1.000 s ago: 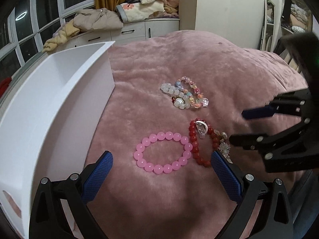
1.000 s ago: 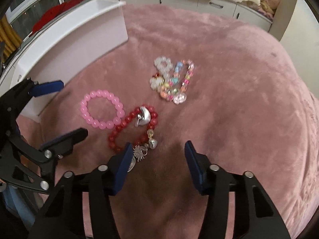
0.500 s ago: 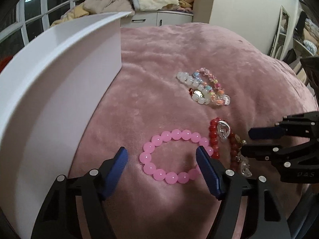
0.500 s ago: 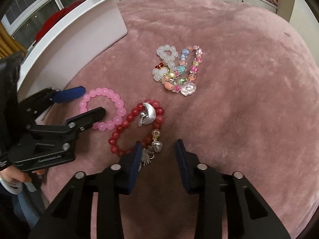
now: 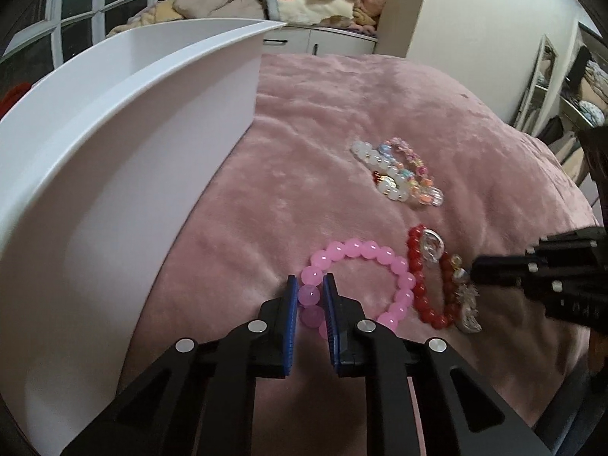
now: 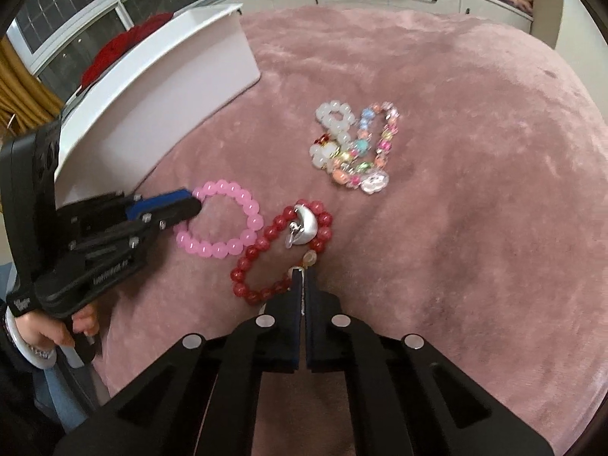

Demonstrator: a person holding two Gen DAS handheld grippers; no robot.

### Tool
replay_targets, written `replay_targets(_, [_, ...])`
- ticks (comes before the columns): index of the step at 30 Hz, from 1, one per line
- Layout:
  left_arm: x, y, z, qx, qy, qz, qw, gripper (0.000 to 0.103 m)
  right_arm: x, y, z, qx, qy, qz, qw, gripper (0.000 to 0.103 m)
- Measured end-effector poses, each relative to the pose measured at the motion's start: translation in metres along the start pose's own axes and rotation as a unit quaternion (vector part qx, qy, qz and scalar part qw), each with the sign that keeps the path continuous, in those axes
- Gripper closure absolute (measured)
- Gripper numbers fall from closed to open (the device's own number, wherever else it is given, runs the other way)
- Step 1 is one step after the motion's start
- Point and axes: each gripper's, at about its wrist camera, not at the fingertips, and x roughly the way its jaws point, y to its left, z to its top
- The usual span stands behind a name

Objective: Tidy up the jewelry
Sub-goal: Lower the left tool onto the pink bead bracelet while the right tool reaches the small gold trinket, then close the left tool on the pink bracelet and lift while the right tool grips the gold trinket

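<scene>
- The left gripper (image 5: 308,292) is clamping the pink bracelet (image 5: 364,281) lying beside the white bin (image 5: 125,174) on the pink bedcover (image 6: 456,114); round beads are risking squirting out.
- The right gripper (image 6: 303,277) is pinching the red bracelet (image 6: 281,254) at its charms; the bracelets are touching, so lifting is risking snagging.

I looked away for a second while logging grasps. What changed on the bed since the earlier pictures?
Both grippers advanced and closed: the left gripper now pinches the near side of the pink bracelet, and the right gripper has shut on the charm end of the red bracelet. The pastel bracelets and white box lie as before.
</scene>
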Motion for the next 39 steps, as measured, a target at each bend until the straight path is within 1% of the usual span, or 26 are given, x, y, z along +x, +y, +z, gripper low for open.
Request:
replay_targets(3, [-0.004,-0.002,-0.002,0.004,-0.001,-0.004,1.0000,0.086,-0.009,-0.004,0.000,0.008,-0.014,0.000,1.000,0.101])
replay_targets(5, [-0.004,-0.002,-0.003,0.001,0.004,-0.005,1.0000,0.086,-0.006,-0.006,0.001,0.016,-0.008,0.010,1.000,0.098])
replay_targets(6, [-0.004,-0.001,-0.003,-0.001,0.007,-0.006,1.0000,0.085,-0.003,-0.005,0.001,0.017,-0.002,0.011,1.000,0.098])
replay_targets(8, [-0.004,0.000,-0.004,-0.004,0.010,-0.009,0.9999,0.082,-0.001,-0.003,0.000,0.011,0.003,0.010,1.000,0.098])
replay_targets(9, [-0.004,0.000,-0.004,-0.004,0.011,-0.011,0.9999,0.079,0.001,-0.001,0.001,0.008,0.004,0.012,1.000,0.098])
replay_targets(11, [-0.004,-0.003,-0.005,0.001,0.010,-0.012,0.9999,0.076,0.003,0.000,0.001,0.004,0.007,0.008,1.000,0.098])
replay_targets(12, [-0.004,-0.004,-0.006,0.004,0.011,-0.011,0.9999,0.072,0.005,0.000,0.001,0.005,0.012,0.009,1.000,0.098])
replay_targets(13, [-0.003,-0.006,-0.007,0.007,0.012,-0.013,0.9998,0.068,0.007,-0.001,0.000,0.007,0.016,0.012,1.000,0.096])
replay_targets(14, [-0.003,-0.007,-0.008,0.009,0.012,-0.014,0.9998,0.066,0.009,-0.002,0.000,0.010,0.019,0.013,1.000,0.089])
replay_targets(15, [-0.003,-0.008,-0.008,0.013,0.011,-0.015,0.9997,0.064,0.009,-0.003,0.000,0.010,0.019,0.012,1.000,0.084])
replay_targets(16, [-0.003,-0.010,-0.009,0.018,0.010,-0.013,0.9997,0.064,0.010,-0.003,0.000,0.010,0.019,0.010,1.000,0.076])
replay_targets(17, [-0.003,-0.011,-0.009,0.023,0.010,-0.011,0.9996,0.064,0.011,-0.003,0.001,0.011,0.019,0.008,1.000,0.072])
replay_targets(19, [-0.002,-0.010,-0.010,0.026,0.008,-0.011,0.9996,0.067,0.013,-0.003,0.002,0.013,0.018,0.013,1.000,0.071])
replay_targets(20, [-0.002,-0.008,-0.011,0.023,0.008,-0.012,0.9996,0.069,0.015,-0.002,0.003,0.012,0.018,0.012,1.000,0.072])
replay_targets(21, [-0.002,-0.007,-0.012,0.020,0.008,-0.012,0.9997,0.077,0.017,-0.002,0.003,0.009,0.019,0.009,1.000,0.073])
replay_targets(22, [-0.002,-0.005,-0.012,0.016,0.008,-0.012,0.9998,0.079,0.019,-0.001,0.003,0.007,0.021,0.008,1.000,0.078])
replay_targets(23, [-0.003,-0.002,-0.012,0.010,0.008,-0.019,0.9998,0.079,0.020,-0.002,0.003,0.007,0.021,0.010,1.000,0.089])
replay_targets(24, [-0.004,-0.001,-0.012,0.006,0.006,-0.019,0.9998,0.086,0.021,-0.002,0.003,0.007,0.022,0.011,1.000,0.089])
replay_targets(26, [-0.007,0.001,-0.012,0.004,0.006,-0.023,0.9997,0.086,0.019,-0.003,0.003,0.009,0.018,0.012,1.000,0.092])
replay_targets(32, [-0.021,-0.003,-0.011,0.015,-0.004,-0.030,0.9994,0.086,0.001,-0.007,0.005,0.028,-0.015,0.019,0.999,0.092])
replay_targets(36, [-0.039,-0.006,-0.008,0.015,-0.019,-0.041,0.9989,0.086,-0.013,-0.012,0.006,0.048,-0.040,0.030,0.998,0.092])
replay_targets(39, [-0.055,-0.010,-0.006,0.024,-0.030,-0.045,0.9983,0.086,-0.014,-0.017,0.007,0.063,-0.039,0.036,0.997,0.092])
